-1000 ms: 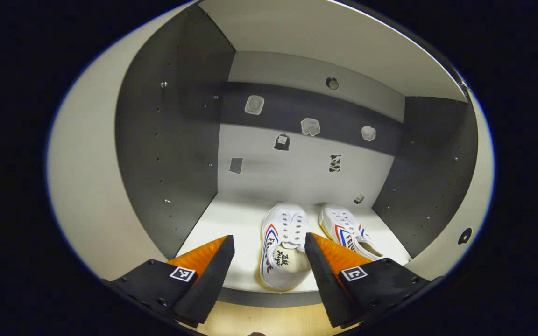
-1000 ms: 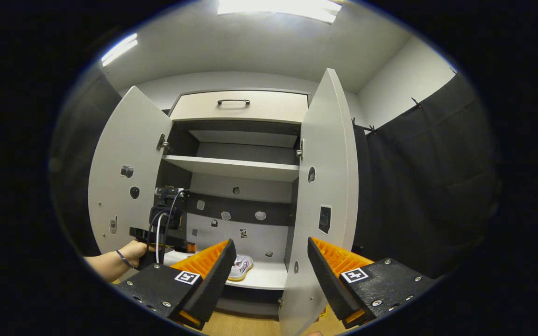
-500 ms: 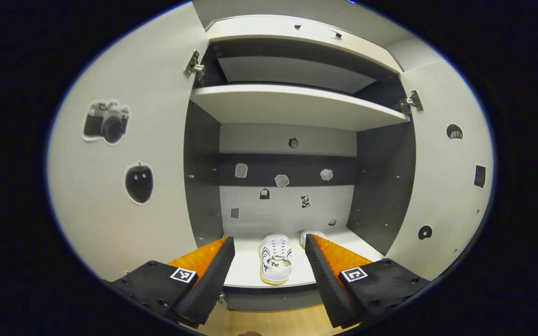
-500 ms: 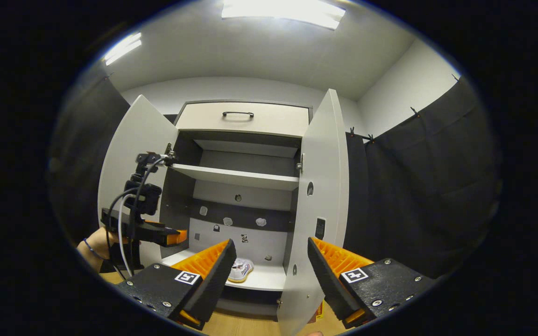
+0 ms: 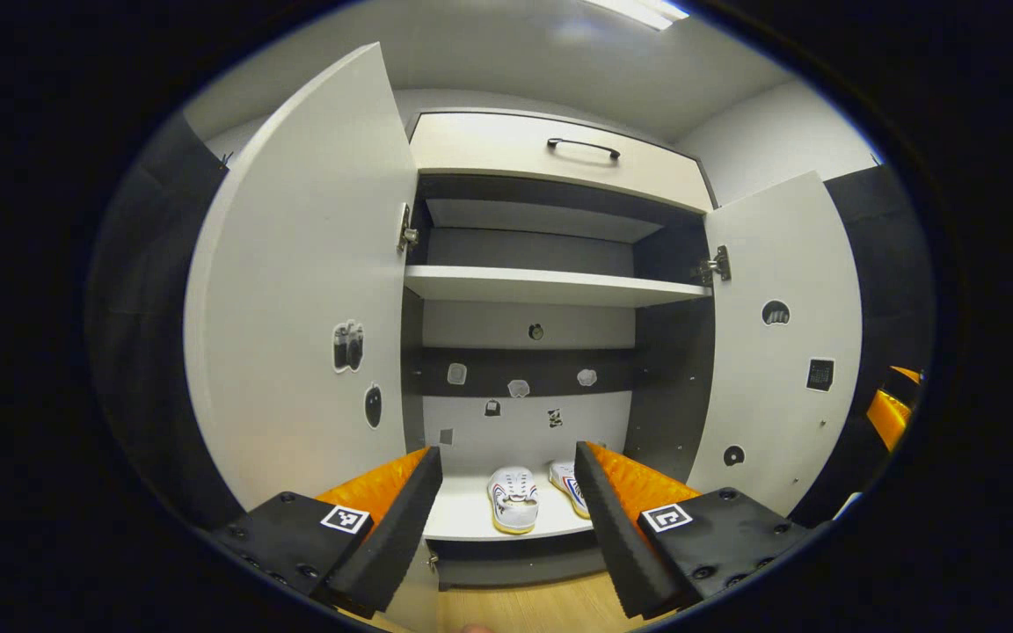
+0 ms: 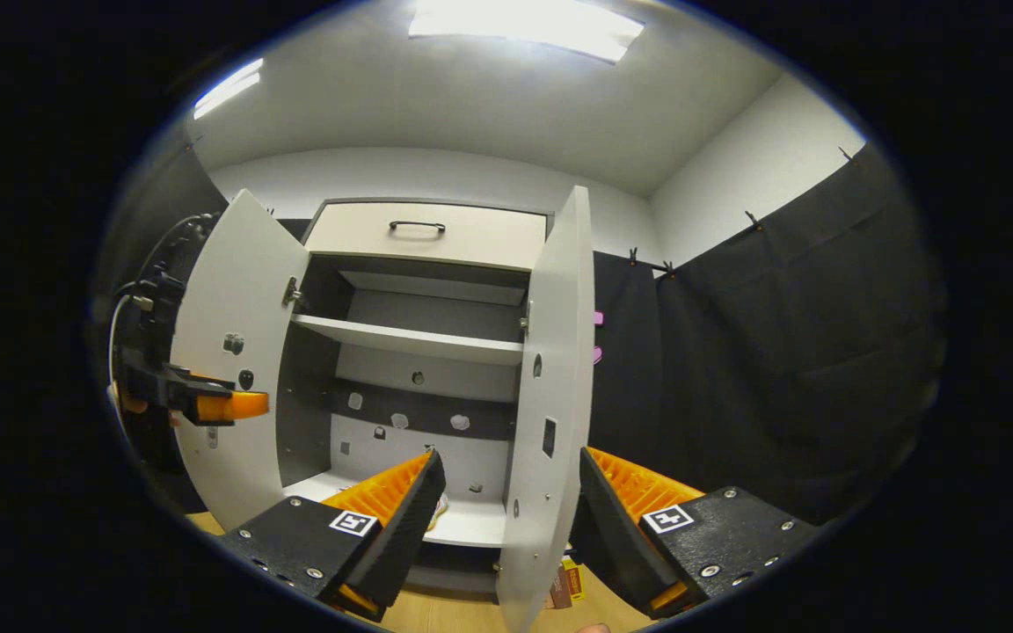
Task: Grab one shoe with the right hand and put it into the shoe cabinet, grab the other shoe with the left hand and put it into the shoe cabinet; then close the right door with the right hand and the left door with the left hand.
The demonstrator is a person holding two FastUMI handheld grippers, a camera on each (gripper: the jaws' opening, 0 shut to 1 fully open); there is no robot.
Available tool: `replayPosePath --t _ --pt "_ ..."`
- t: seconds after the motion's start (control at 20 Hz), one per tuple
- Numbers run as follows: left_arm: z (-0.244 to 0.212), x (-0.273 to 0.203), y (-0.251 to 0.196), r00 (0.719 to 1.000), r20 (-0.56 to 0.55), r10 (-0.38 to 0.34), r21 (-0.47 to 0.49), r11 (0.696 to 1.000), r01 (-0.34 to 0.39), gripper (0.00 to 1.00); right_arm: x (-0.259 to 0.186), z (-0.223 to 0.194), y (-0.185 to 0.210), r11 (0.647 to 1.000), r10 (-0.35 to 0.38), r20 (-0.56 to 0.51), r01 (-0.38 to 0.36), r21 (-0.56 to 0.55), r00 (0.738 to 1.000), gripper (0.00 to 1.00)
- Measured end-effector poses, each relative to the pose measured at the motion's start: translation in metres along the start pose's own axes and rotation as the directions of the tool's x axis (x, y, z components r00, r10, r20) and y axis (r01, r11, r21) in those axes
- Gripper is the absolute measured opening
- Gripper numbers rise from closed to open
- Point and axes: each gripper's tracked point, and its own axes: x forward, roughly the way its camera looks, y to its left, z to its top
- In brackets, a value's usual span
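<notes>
Two white shoes stand side by side on the cabinet's bottom shelf. One shoe is in full sight; the other shoe is partly hidden behind a finger. My left gripper hangs open in front of the cabinet, well back from the shoes, with nothing in it. The left door and right door both stand open. In the right gripper view my right gripper is open, and the right door shows edge-on between its fingers. The left gripper is at the far left there.
A drawer with a dark handle tops the cabinet, and an upper shelf crosses the inside. Black cloth wall hangs to the right. A small box lies on the wooden floor by the right door's foot.
My left gripper has drawn back out of the cabinet, leaving both shoes on the shelf. The right gripper's view has shifted so the right door's edge now lies between its fingers.
</notes>
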Motion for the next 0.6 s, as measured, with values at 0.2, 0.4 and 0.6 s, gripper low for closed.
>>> replayPosePath --t 0.2,0.4,0.6 --pt "0.013 -0.036 0.018 1.000 0.020 0.010 0.015 1.000 -0.010 0.96 0.001 -0.011 -0.039 0.997 -0.080 -0.023 0.080 -0.019 0.996 0.94" --pt "0.024 -0.064 0.042 0.998 0.047 0.034 0.022 0.999 -0.035 0.96 0.005 -0.029 -0.074 0.989 -0.145 -0.061 0.145 -0.007 0.987 0.94" --pt "0.020 -0.090 0.061 0.999 0.030 0.036 -0.005 0.999 -0.036 0.94 0.012 -0.064 -0.105 0.976 -0.215 -0.134 0.217 0.001 0.967 0.94"
